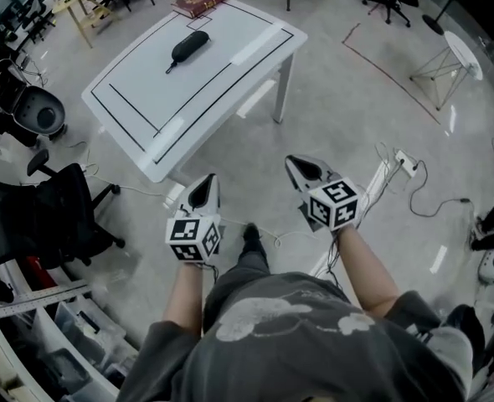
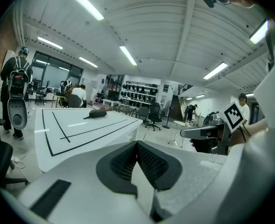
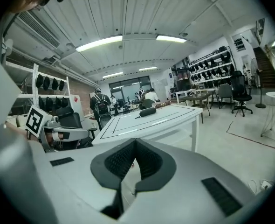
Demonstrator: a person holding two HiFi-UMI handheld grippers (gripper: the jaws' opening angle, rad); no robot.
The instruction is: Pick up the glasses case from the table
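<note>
The black glasses case (image 1: 188,48) lies on the far half of a white table (image 1: 138,124) marked with black tape lines; it also shows small in the left gripper view (image 2: 98,114) and in the right gripper view (image 3: 147,111). Both grippers hang over the floor, short of the table's near corner. My left gripper (image 1: 205,184) is shut and holds nothing, its dark pads meeting at the tip (image 2: 137,143). My right gripper (image 1: 295,166) is likewise shut and empty (image 3: 135,141). Each gripper sees the other at its side.
A red-brown book (image 1: 201,0) lies on the table's far corner beyond the case. A black office chair (image 1: 46,216) stands at the left, and cables with a power strip (image 1: 404,164) lie on the floor at the right. A round side table (image 1: 463,53) stands far right. A person with a backpack (image 2: 16,78) stands past the table.
</note>
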